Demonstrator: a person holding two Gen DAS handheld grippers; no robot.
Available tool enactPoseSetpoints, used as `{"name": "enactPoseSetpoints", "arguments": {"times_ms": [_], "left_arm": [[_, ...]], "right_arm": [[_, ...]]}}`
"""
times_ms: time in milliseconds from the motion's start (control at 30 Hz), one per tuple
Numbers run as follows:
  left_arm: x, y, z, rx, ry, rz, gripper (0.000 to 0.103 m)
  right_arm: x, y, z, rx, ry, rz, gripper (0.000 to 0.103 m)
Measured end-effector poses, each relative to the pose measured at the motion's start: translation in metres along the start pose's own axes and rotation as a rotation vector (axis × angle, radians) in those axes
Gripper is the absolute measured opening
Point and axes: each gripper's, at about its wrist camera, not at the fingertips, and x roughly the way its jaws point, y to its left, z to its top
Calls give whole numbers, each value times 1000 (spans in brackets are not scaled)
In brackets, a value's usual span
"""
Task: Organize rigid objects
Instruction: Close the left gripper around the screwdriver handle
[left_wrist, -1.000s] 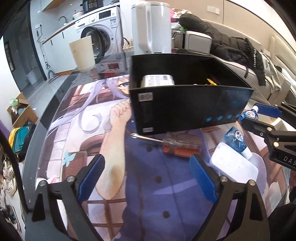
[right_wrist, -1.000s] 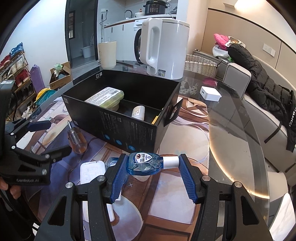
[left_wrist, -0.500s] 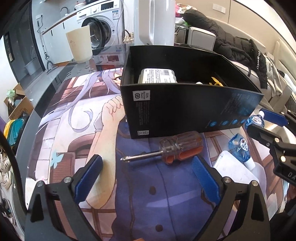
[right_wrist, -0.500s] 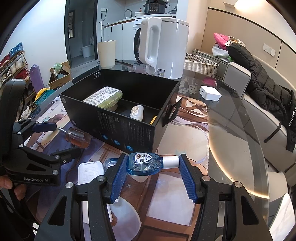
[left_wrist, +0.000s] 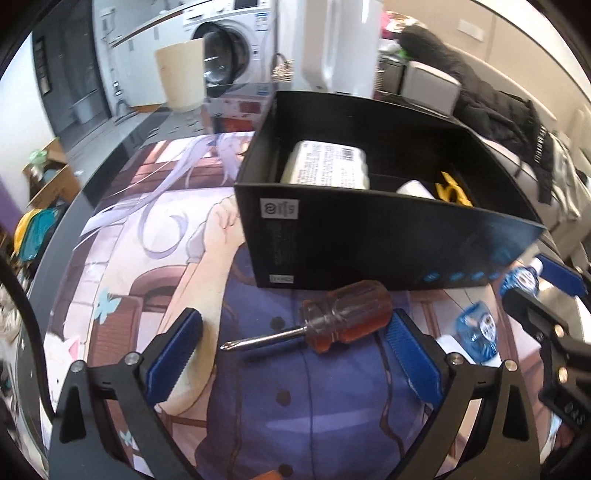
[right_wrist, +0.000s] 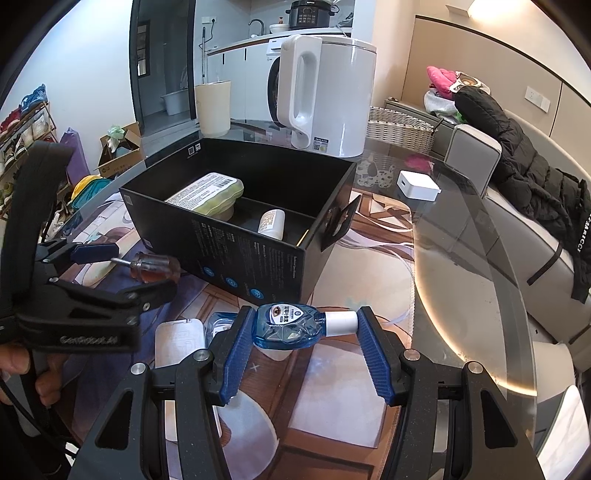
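Left claw (left_wrist: 293, 338) spread wide around screwdriver (left_wrist: 345, 315) lying beside black box (left_wrist: 388, 243); right claw (right_wrist: 304, 332) clamped on blue bottle (right_wrist: 288, 325), seemingly lifted off table (right_wrist: 461, 258).

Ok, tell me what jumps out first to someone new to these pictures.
The right gripper is clamped end to end on a blue bottle, in front of the black box. The open left gripper straddles an orange-handled screwdriver lying on the mat beside that box.
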Motion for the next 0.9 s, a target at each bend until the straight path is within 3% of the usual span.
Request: {"name": "enactPoseSetpoints", "arguments": {"times_ms": [267, 600, 900], "left_arm": [[0, 5, -4, -8, 11, 18, 103], [-7, 47, -12, 24, 5, 17, 103], [-1, 39, -4, 49, -1, -2, 102]], "right_arm": [[0, 0, 0, 1, 1, 1, 57], [1, 2, 0, -3, -2, 7, 57], [2, 5, 0, -9, 3, 5, 57]]}}
